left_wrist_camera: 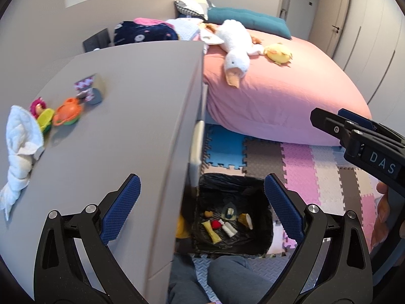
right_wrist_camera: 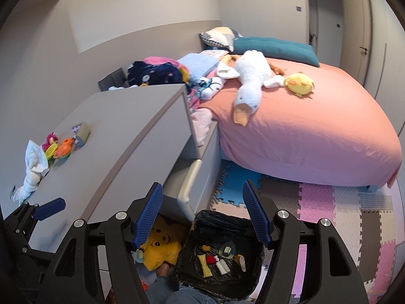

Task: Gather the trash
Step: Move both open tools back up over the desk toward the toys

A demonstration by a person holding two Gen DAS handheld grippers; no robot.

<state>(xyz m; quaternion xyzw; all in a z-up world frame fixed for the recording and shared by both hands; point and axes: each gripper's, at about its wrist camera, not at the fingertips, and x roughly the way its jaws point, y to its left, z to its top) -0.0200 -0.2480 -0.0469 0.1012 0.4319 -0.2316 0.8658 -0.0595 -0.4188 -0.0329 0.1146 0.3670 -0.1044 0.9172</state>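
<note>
A black-lined trash bin stands on the floor beside the grey dresser; it also shows in the right wrist view. Several small scraps lie in it, among them a yellow wrapper and a red piece. My left gripper is open and empty, above the dresser's edge and the bin. My right gripper is open and empty above the bin; it also shows at the right of the left wrist view. On the dresser lie a white cloth, an orange toy and a small box.
A bed with a pink cover holds a white plush goose and a yellow plush. Foam puzzle mats cover the floor. A yellow plush toy lies beside the bin under the dresser. My knees are below.
</note>
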